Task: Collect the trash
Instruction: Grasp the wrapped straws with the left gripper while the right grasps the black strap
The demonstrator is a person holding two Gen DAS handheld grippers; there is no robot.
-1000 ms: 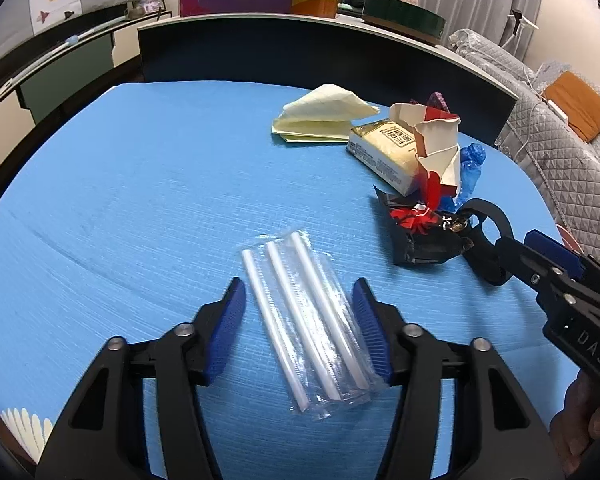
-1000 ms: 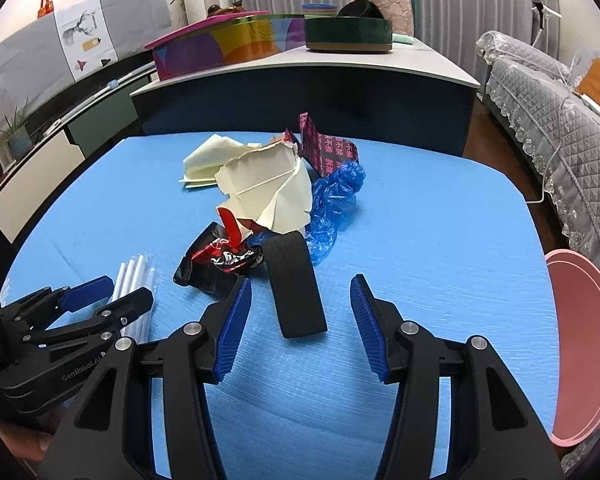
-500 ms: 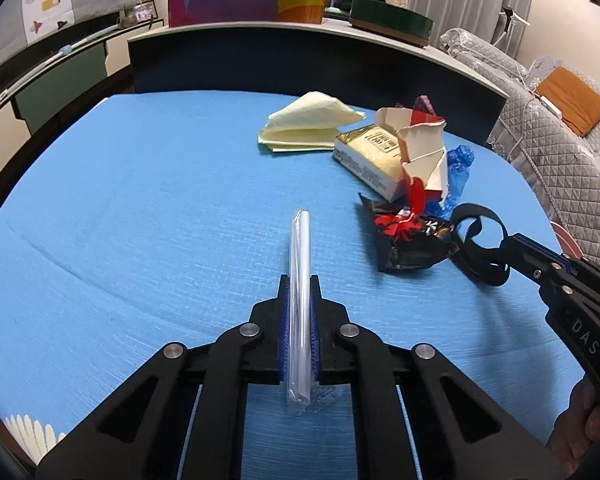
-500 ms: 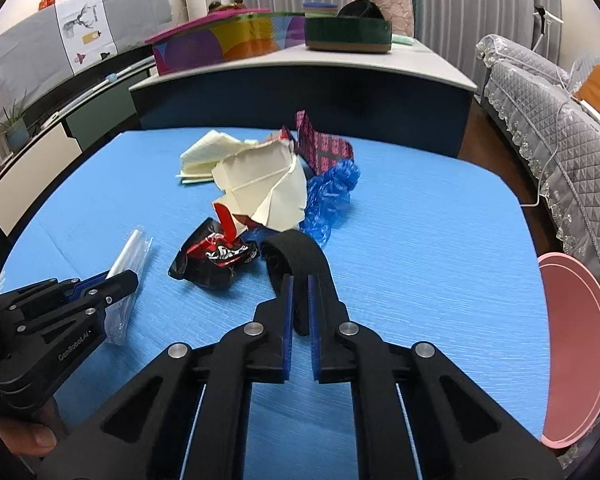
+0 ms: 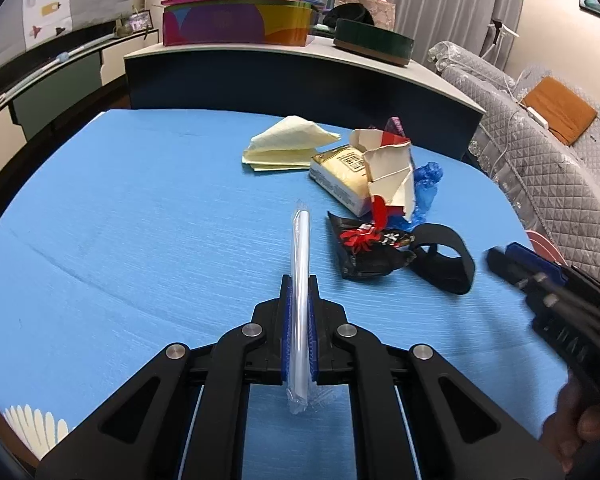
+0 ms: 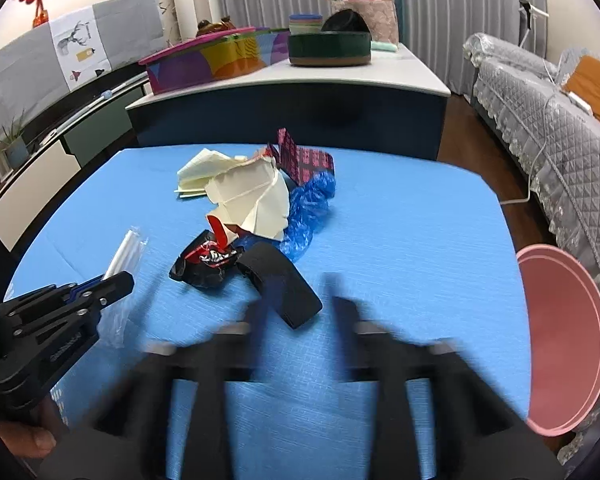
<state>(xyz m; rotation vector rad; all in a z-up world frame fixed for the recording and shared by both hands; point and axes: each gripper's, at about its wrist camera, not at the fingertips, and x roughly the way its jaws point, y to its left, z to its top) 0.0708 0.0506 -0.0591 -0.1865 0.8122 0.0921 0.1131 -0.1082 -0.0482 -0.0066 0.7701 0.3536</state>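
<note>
Left gripper (image 5: 300,312): clamped on the clear packet of straws (image 5: 300,280), pinched flat between the blue pads, packet standing on edge and running forward past the tips and back behind them; a second ago lying flat between parted jaws, now squeezed and held. Right gripper (image 6: 300,300): blurred, jaws apart, just been opening within the last half second; nothing pressed between the pads. Black band (image 6: 284,280): just ahead of the right tips, lying on the blue table cover (image 6: 400,240), near end reaching in between the spread fingers but not gripped; half a second ago nipped by the shut jaws, now let go, apparently a failed or abandoned pinch. Black-and-red wrapper (image 6: 204,264): touching the band, ahead and to the left of the right gripper. Torn cream carton (image 6: 252,204), blue plastic film (image 6: 308,208), red patterned wrapper (image 6: 304,160) and folded yellow paper (image 5: 284,146): heaped further ahead, untouched. Pink bin (image 6: 560,344): off to the right of the right gripper, beside the table edge; judged the likely drop point. Meaning for the task: one item secured on the left and ready to carry; band needing a fresh grasp on the right; most of the pile yet to be collected.
</note>
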